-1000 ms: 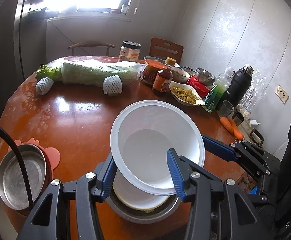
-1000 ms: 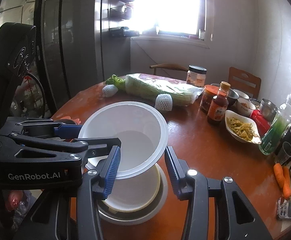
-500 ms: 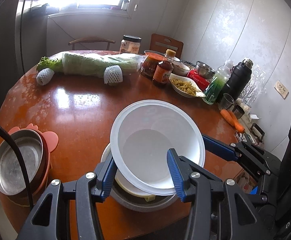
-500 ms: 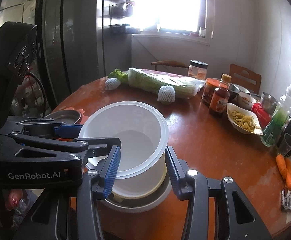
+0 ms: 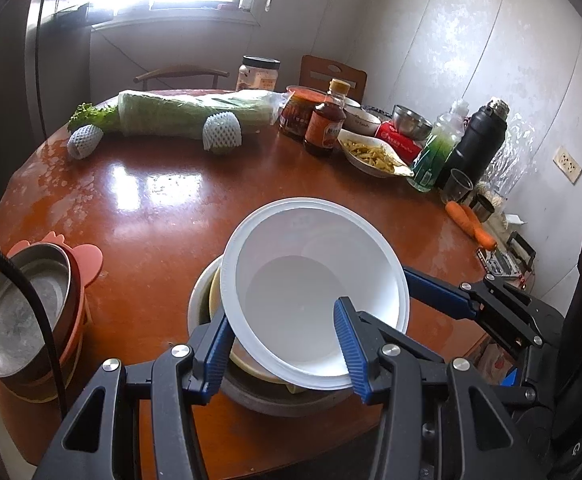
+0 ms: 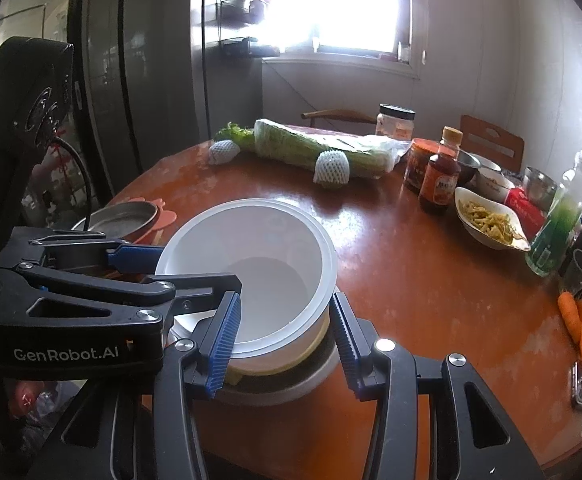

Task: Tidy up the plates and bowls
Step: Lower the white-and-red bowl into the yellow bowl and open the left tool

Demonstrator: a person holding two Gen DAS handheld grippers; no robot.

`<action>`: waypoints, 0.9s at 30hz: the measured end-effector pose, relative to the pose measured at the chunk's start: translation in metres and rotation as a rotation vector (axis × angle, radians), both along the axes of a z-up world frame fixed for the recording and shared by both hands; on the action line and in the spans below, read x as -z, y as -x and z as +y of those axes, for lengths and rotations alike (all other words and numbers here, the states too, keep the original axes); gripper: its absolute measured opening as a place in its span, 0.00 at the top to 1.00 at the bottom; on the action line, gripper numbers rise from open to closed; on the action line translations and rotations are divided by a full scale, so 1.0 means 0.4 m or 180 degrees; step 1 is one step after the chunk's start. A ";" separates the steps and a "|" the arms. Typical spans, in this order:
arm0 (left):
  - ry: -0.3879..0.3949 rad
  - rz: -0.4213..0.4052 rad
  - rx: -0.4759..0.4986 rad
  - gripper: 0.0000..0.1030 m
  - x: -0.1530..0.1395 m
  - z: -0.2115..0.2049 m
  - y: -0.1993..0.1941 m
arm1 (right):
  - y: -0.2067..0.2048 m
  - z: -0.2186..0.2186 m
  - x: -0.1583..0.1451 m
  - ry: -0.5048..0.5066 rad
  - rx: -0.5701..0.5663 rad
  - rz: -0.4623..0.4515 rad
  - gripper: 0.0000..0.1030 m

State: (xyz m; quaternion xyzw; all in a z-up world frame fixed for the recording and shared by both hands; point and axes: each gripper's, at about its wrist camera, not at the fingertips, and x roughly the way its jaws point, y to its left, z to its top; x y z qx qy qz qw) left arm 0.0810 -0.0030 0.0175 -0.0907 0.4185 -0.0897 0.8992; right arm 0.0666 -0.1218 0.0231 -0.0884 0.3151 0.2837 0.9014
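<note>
You have the white bowl (image 5: 315, 292) pinched between both tools; the left gripper (image 5: 283, 344) bites its near rim, one pad inside the wall and one outside, and the right gripper (image 6: 285, 332) does the same on the opposite side, so each pair of jaws is clenched on the bowl's wall rather than spread around its body. What the coming move turns on is what lies under the bowl: it hangs directly over the stack (image 5: 259, 392), a yellow bowl (image 6: 315, 344) nested in a grey metal one, and its base is already inside the yellow rim; from these views you cannot tell whether it has touched bottom. The bowl is tilted, its mouth tipped toward the far side of the table (image 5: 163, 216); it will probably need levelling before you let go, or it may seat crooked. Neither hand is nearer; both are on it, left and right of centre.

The bowl itself is thin, translucent white plastic, round, deep, with a narrow rolled lip; it looks light and likely to flex under the pads, so I'd judge a slow release safer. The steel dish (image 5: 23, 312) on its pink mat sits well apart at the left edge; the food and bottles are clear of your path across the table.
</note>
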 end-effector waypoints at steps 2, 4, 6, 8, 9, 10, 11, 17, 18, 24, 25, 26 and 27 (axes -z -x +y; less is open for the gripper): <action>-0.0015 0.0001 0.0006 0.52 0.006 -0.003 -0.001 | 0.000 -0.005 0.006 -0.0001 0.0001 0.0013 0.53; -0.0029 0.0010 0.0003 0.52 0.014 -0.006 -0.002 | -0.001 -0.006 0.013 0.0004 -0.0001 0.0017 0.53; -0.0042 0.0014 0.0003 0.52 0.021 -0.007 -0.004 | -0.003 -0.007 0.023 0.0010 -0.0005 0.0037 0.53; -0.0046 0.0034 0.0000 0.52 0.029 -0.008 -0.008 | -0.006 -0.007 0.031 0.0009 -0.0004 0.0050 0.53; -0.0048 0.0043 0.0002 0.52 0.033 -0.008 -0.010 | -0.007 -0.006 0.035 0.0011 -0.0003 0.0059 0.53; -0.0050 0.0050 0.0003 0.52 0.036 -0.008 -0.012 | -0.008 -0.007 0.039 0.0013 -0.0002 0.0064 0.53; -0.0054 0.0056 0.0006 0.52 0.039 -0.009 -0.013 | -0.009 -0.007 0.043 0.0014 0.0001 0.0074 0.53; -0.0082 0.0071 0.0014 0.52 0.052 -0.012 -0.020 | -0.017 -0.007 0.061 0.0021 0.0011 0.0106 0.53; -0.0078 0.0077 0.0008 0.52 0.054 -0.011 -0.021 | -0.020 -0.008 0.062 0.0022 0.0012 0.0111 0.53; -0.0116 0.0064 0.0006 0.52 0.062 -0.011 -0.024 | -0.028 -0.003 0.074 0.0028 0.0022 0.0131 0.53; -0.0114 0.0065 0.0007 0.52 0.063 -0.009 -0.025 | -0.029 -0.002 0.076 0.0032 0.0026 0.0132 0.53; -0.0109 0.0070 0.0003 0.52 0.065 -0.009 -0.026 | -0.030 -0.001 0.077 0.0029 0.0030 0.0133 0.53; -0.0109 0.0075 -0.0001 0.52 0.067 -0.008 -0.027 | -0.031 0.000 0.078 0.0022 0.0029 0.0137 0.53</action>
